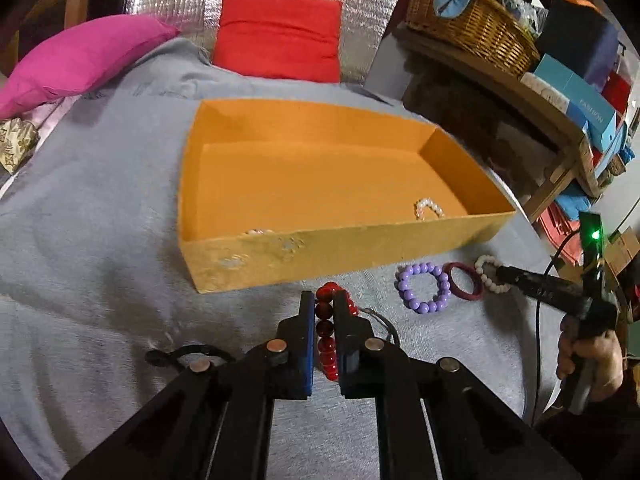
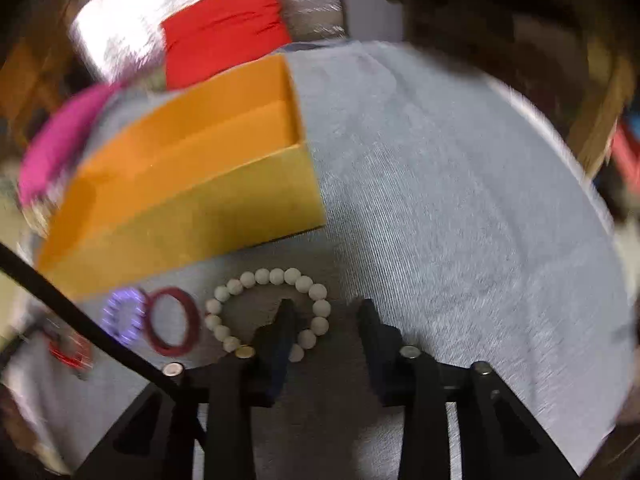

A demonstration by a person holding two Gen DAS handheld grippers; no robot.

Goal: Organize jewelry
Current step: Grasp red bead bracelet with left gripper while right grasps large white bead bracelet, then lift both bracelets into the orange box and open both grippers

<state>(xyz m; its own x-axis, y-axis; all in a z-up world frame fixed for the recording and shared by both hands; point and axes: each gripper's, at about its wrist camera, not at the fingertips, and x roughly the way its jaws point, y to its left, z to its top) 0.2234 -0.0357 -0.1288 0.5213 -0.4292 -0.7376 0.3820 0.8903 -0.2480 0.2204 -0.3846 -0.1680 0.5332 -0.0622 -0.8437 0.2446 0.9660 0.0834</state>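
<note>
An open orange box (image 1: 248,268) stands on the grey cloth and holds a pearl bracelet (image 1: 429,208) near its front right; another pearl piece (image 1: 258,232) peeks over the front wall. My left gripper (image 1: 323,300) is shut on a red bead bracelet (image 1: 326,336) just in front of the box. To its right lie a purple bead bracelet (image 1: 424,293), a dark red bangle (image 1: 464,281) and a white bead bracelet (image 1: 491,274). My right gripper (image 2: 326,308) is open, its left finger (image 2: 285,320) inside the white bead bracelet (image 2: 268,308). The box (image 2: 192,216), bangle (image 2: 172,321) and purple bracelet (image 2: 124,316) sit left.
A pink cushion (image 1: 80,56) and a red cushion (image 1: 278,36) lie behind the box. A wooden shelf at the right carries a wicker basket (image 1: 476,28) and boxes (image 1: 576,100). A black loop (image 1: 188,354) lies on the cloth left of my left gripper.
</note>
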